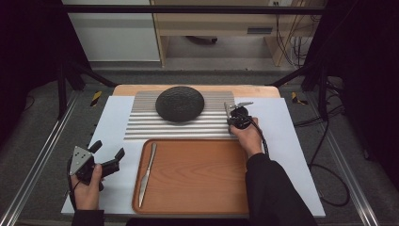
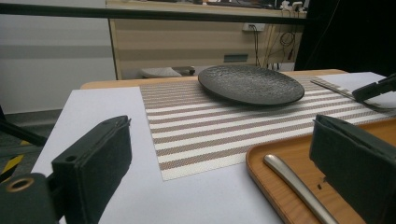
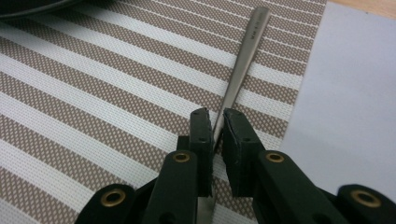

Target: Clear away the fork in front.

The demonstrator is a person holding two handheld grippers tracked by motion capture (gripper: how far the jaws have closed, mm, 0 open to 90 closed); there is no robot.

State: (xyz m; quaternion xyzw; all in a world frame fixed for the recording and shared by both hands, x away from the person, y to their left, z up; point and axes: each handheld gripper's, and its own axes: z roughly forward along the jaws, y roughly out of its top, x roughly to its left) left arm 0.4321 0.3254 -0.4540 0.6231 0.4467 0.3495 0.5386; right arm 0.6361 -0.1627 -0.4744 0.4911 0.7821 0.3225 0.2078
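On the striped placemat (image 1: 141,123), right of a dark plate (image 1: 179,103), the right gripper (image 3: 215,116) is clenched on a slim metal utensil (image 3: 243,58).

Its jaws pinch the utensil partway along, the handle end running away across the mat (image 3: 93,93) near the mat's right edge. The piece looks light, stiff and slick, so it could pivot or slip; a hold on the flat of the shaft near its balance point seems safest. The left gripper (image 1: 109,153) rests released, jaws wide, beside a wooden tray (image 1: 197,202) holding a butter knife (image 1: 147,172).
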